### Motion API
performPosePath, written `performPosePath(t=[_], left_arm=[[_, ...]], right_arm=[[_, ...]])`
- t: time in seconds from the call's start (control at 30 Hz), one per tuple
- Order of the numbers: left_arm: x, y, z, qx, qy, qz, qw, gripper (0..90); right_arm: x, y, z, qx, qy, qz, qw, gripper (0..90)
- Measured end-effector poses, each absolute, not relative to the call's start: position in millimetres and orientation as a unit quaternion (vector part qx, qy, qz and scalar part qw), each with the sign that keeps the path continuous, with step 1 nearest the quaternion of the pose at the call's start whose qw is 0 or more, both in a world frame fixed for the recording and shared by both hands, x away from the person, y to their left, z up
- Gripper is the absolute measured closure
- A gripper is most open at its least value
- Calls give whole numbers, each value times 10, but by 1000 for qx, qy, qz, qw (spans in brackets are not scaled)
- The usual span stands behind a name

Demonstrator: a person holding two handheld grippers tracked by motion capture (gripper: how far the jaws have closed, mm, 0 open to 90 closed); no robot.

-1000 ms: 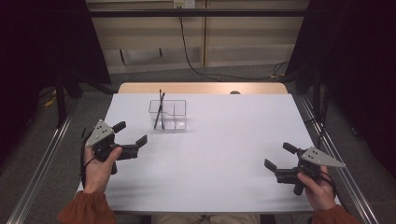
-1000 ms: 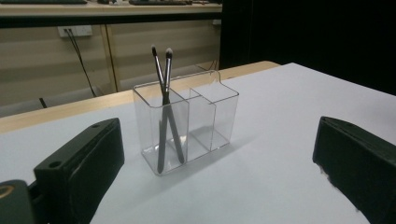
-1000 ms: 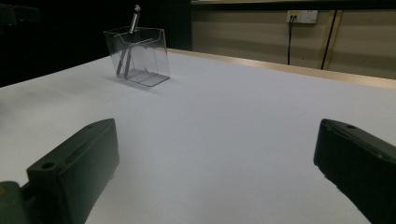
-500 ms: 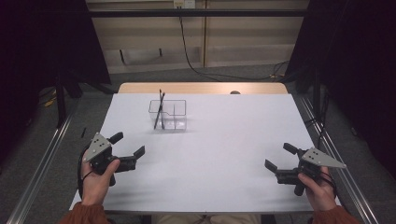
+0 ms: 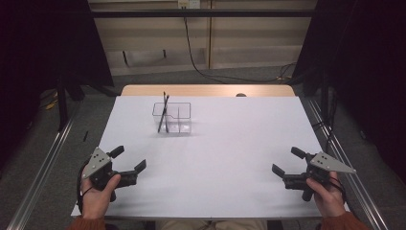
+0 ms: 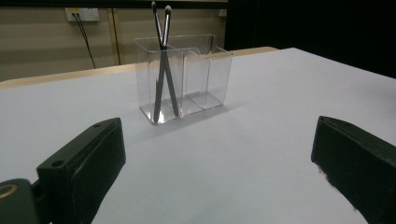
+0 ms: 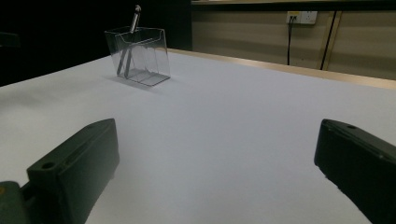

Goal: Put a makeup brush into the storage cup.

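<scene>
Left gripper [image 5: 128, 160], right gripper [image 5: 283, 161] spread, empty, over white table [image 5: 225, 158]; dark room.

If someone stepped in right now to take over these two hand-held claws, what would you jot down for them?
Left gripper: open, holding nothing, low over the near left of the white table.
Right gripper: open, holding nothing, near right of the table.
Things: a clear divided organizer stands upright at the far left-centre of the table. Two thin dark brushes stand crossed in its end compartment; the other compartments look empty.
Done: both brushes sit in the organizer.
Left: nothing loose on the table to pick up, as far as can be seen.
</scene>
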State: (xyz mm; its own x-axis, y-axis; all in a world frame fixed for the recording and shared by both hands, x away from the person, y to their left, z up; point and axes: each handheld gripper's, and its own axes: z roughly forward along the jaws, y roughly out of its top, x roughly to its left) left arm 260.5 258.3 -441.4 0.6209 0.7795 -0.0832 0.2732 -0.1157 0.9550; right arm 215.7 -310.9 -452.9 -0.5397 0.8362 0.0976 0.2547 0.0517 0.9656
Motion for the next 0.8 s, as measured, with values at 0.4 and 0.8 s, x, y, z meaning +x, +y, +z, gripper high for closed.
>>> performPosePath(t=[0.4,0.8], left_arm=[[2536,2533,-4470,721,363,221,548,31],[2540,2556,-4473,719,366,221,548,31]], right_arm=[[2148,-3106,-4529,398,681,556,262,0],[2145,-3113,-4537,401,683,551,263,0]])
